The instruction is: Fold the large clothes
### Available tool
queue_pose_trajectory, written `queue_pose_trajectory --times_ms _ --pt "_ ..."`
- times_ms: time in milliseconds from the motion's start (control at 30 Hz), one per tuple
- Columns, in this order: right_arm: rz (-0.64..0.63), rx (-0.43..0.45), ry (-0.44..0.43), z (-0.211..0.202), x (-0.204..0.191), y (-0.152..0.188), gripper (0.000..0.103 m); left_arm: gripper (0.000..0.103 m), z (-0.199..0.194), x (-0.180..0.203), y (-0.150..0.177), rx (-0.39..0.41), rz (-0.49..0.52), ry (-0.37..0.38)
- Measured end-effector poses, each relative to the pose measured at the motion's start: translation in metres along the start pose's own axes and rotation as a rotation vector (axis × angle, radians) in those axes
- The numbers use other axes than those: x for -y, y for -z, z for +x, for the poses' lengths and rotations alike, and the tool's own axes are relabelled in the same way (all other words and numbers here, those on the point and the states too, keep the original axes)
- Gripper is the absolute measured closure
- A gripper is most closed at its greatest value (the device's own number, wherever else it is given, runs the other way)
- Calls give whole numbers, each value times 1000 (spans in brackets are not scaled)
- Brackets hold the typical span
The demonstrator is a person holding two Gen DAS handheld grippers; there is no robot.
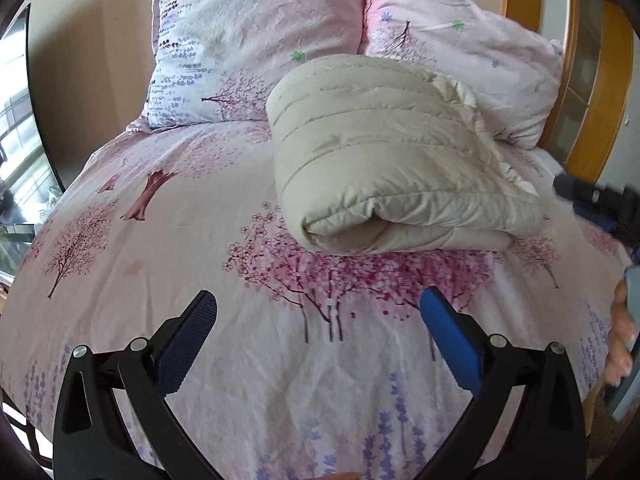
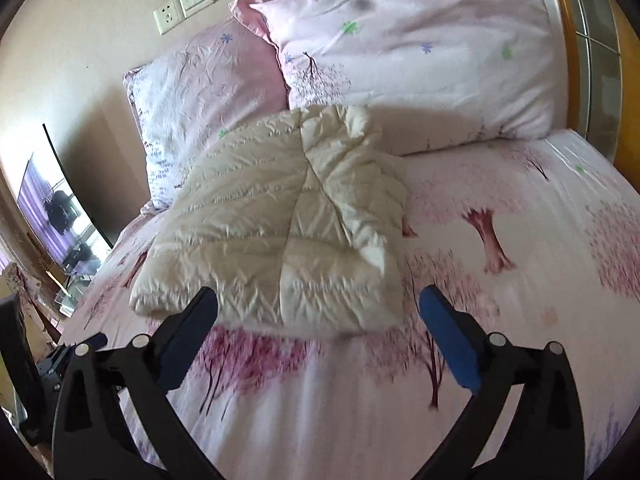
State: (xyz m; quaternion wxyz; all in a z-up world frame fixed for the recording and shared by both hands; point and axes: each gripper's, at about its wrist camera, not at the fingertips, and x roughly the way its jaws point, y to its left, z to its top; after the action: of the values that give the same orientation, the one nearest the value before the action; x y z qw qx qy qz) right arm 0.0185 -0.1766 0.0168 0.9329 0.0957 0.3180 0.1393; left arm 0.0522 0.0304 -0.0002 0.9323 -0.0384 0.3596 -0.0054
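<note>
A cream quilted down jacket (image 1: pixel 384 160) lies folded into a thick bundle on the pink floral bed sheet (image 1: pixel 160 264), in front of the pillows. It also shows in the right wrist view (image 2: pixel 288 232), flat and folded. My left gripper (image 1: pixel 318 312) is open and empty, hovering over the sheet short of the jacket. My right gripper (image 2: pixel 318 308) is open and empty, just before the jacket's near edge. The right gripper also shows at the right edge of the left wrist view (image 1: pixel 600 204).
Two floral pillows (image 2: pixel 420 68) (image 2: pixel 200 112) lean on the wall at the bed's head. A wooden frame (image 1: pixel 592 92) stands at the right. A dark screen (image 2: pixel 60 208) and wall sockets (image 2: pixel 184 4) are at the left.
</note>
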Motion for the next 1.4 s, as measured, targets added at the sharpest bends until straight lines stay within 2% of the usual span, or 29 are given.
queue_pose_trajectory --times_ms 100,300,533,700,933,1400 --pt "-39 -24 5 -5 -7 13 2 1 -2 3 1 -9 4 -3" --pt "-113 -91 59 -3 -23 27 2 1 2 9 4 -64 28 -81" --pt "-168 -196 122 11 -32 38 2 1 9 8 4 -119 30 -98" --pt "-183 -235 145 18 -33 42 2 1 15 7 1 -154 25 -92" --pt "-192 -257 150 22 -33 44 2 1 21 5 1 -188 10 -88" --pt "-184 -270 153 28 -30 44 2 1 25 5 0 -196 11 -83"
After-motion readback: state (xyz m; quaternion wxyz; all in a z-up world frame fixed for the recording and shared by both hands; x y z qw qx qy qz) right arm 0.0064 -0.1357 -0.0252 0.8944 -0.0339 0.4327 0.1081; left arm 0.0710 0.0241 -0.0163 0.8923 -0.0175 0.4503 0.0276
